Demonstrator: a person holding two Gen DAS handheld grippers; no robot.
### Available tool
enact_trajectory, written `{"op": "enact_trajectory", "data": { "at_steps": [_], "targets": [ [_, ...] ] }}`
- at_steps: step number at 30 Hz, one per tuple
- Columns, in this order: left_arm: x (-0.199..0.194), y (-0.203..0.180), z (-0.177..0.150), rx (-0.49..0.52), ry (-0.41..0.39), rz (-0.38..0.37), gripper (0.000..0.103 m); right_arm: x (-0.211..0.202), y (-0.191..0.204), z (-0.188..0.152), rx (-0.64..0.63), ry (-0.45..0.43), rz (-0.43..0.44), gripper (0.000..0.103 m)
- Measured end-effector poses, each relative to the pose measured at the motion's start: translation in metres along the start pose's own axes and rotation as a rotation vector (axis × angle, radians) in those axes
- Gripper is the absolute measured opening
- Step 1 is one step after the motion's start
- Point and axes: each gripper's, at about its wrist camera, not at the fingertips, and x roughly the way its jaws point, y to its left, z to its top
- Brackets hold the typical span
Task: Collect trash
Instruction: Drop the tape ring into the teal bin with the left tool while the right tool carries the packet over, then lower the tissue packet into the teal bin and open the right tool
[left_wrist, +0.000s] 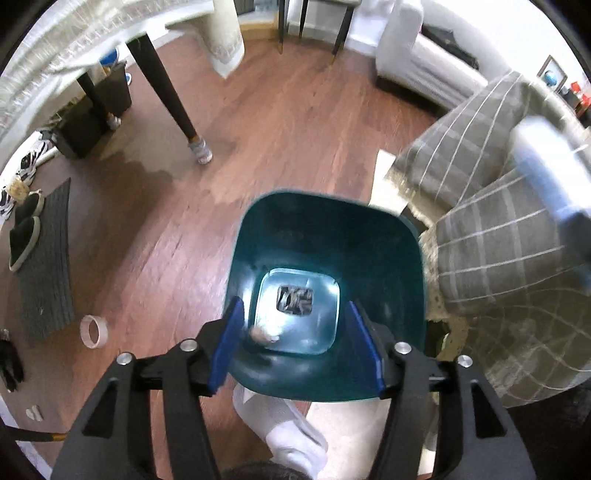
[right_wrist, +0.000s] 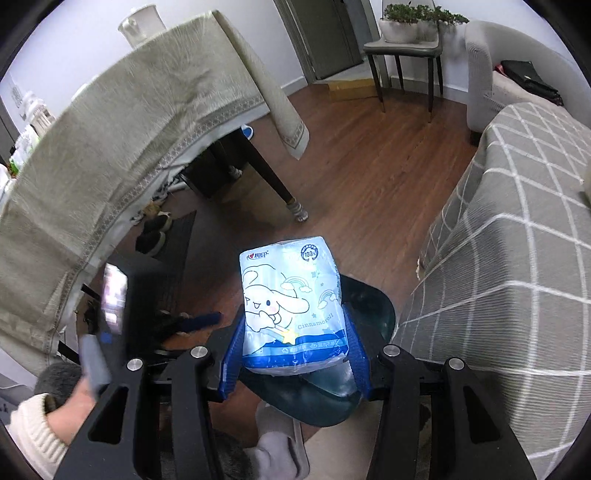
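A teal waste bin (left_wrist: 325, 236) stands on the wood floor, seen from above in the left wrist view. A crumpled wrapper (left_wrist: 294, 301) lies at its bottom, and a small pale scrap (left_wrist: 262, 335) blurs inside near the left finger. My left gripper (left_wrist: 295, 347) is open and empty just over the bin's near rim. My right gripper (right_wrist: 293, 354) is shut on a light blue tissue pack (right_wrist: 291, 306) with a cartoon print, held above the bin (right_wrist: 369, 310). The left gripper (right_wrist: 184, 321) shows blurred in the right wrist view.
A grey checked sofa (right_wrist: 509, 258) flanks the bin on the right. A table with a pale cloth (right_wrist: 110, 155) and dark legs (left_wrist: 166, 92) stands left. A tape roll (left_wrist: 94, 331), dark mat (left_wrist: 46, 258) and slippers (left_wrist: 24, 232) lie on the floor.
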Motion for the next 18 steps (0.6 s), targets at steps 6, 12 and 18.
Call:
{"op": "enact_trajectory", "data": {
  "at_steps": [6,12,18],
  "targets": [
    [-0.053,0.004,0.007,0.018,-0.156,0.0,0.068,0.029,0.001,-0.009,-0.017,0.065,-0.041,0.05],
    [-0.093,0.006,0.013,-0.003,-0.243,-0.021,0.068,0.062,-0.003,-0.018,-0.012,0.141,-0.065,0.05],
    [-0.133,-0.002,0.017,0.001,-0.335,-0.025,0.068,0.086,0.0,-0.028,-0.029,0.213,-0.081,0.05]
  ]
}}
